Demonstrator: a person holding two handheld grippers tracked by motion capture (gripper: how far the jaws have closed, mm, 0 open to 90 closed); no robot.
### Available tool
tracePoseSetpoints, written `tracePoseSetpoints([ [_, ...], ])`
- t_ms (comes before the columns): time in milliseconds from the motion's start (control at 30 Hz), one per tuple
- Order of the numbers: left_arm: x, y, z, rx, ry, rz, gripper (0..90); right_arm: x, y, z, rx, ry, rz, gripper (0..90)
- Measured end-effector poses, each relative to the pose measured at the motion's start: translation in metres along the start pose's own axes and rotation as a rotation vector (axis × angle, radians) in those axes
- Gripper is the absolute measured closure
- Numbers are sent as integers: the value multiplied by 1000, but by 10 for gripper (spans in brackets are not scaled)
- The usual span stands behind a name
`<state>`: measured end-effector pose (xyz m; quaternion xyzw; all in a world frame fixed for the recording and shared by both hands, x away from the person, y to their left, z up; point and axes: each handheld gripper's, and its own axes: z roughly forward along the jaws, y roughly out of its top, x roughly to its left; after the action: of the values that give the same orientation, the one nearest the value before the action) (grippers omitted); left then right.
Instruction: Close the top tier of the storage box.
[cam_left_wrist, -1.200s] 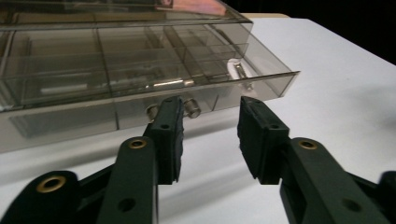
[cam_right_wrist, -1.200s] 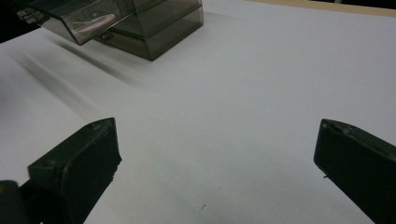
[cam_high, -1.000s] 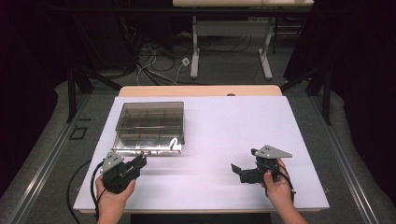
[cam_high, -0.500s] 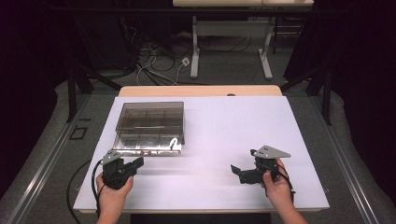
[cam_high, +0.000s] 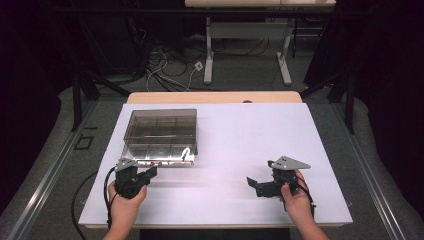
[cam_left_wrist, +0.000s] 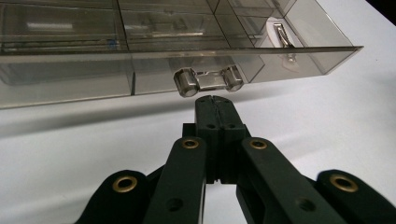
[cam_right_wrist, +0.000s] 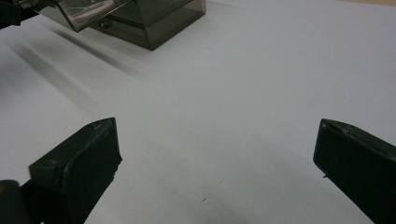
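A: Setting: dim room, white table (cam_high: 240, 150), cables on the floor beyond.

B: Nearest item?

A: Left gripper (cam_left_wrist: 215, 100), jaws pressed together, gripping nothing. Tips aimed at the metal latch (cam_left_wrist: 208, 80) on the front wall of the clear box (cam_high: 162, 132), just short of it, touching or not: cannot tell.

B: Direction and axis?

A: Latch straight ahead of the tips and slightly above; long axis crosswise to the jaws, along the box front. Lid edge overhanging just above.

B: Other hand?

A: Right gripper (cam_high: 260, 184), jaws wide apart, empty, resting on bare table well apart from the box. Left far nearer; any move on the latch likely falls to it.

B: Box position?

A: Left half of the table, beyond the left hand (cam_high: 125, 200), divided compartments visible through the lid.

B: Change against half a second ago?

A: Left gripper crept slightly toward the box front; right gripper and box unmoved.
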<state>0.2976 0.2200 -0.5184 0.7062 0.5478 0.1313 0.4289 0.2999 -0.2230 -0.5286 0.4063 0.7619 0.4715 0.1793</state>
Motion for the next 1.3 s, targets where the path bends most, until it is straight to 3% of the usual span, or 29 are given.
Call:
tracePoseSetpoints([
  [567, 0, 6, 6, 11, -12, -8, 900, 0, -1, 1, 2, -1, 2, 0],
  [1300, 5, 20, 16, -17, -1, -34, 900, -1, -1, 1, -1, -1, 5, 0],
])
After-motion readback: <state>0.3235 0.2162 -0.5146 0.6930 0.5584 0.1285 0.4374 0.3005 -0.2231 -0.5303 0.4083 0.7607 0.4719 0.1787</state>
